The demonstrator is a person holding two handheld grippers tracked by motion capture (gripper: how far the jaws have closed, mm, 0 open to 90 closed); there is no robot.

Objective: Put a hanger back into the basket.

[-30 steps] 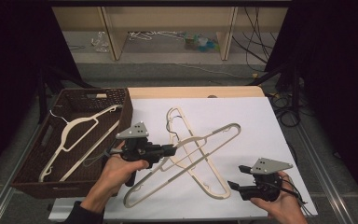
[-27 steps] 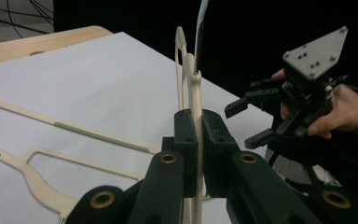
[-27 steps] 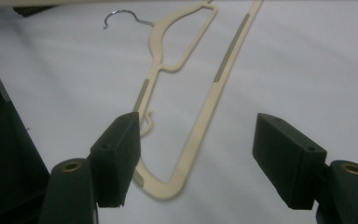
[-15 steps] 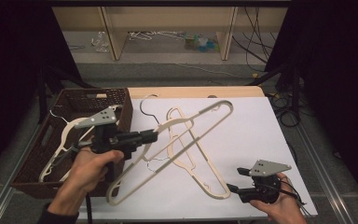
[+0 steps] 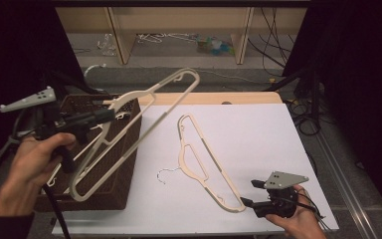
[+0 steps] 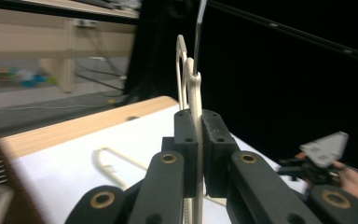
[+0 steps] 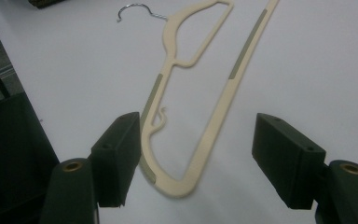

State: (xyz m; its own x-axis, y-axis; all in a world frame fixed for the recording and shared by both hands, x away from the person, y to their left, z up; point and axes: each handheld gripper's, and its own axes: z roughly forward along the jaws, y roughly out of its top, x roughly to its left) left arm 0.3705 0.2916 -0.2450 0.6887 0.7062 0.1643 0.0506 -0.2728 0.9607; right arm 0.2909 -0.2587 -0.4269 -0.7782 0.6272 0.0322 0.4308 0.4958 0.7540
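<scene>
- Two cream hangers in play: one is held in the air, one lies flat on the white tabletop [image 5: 258, 129].
- L gripper [image 5: 99, 117]: jaws clamped tight on the raised hanger [image 5: 144, 102], thin plastic pinched between the pads, seen edge-on in the left gripper view [image 6: 194, 93].
- Raised hanger is tilted over the brown basket [image 5: 129, 164] at the tabletop's left; its lower loop hangs at the basket's front.
- Step judged: hanger being carried to the basket, not yet released.
- R gripper [image 5: 246, 193]: jaws wide, nothing held; 2nd hanger [image 7: 200, 88] has its end loop between the pads w/o contact.
- Next: raised hanger to be lowered flat into the basket, w/o snagging the rim, then let go; R jaws to be closed on the 2nd hanger's end.
</scene>
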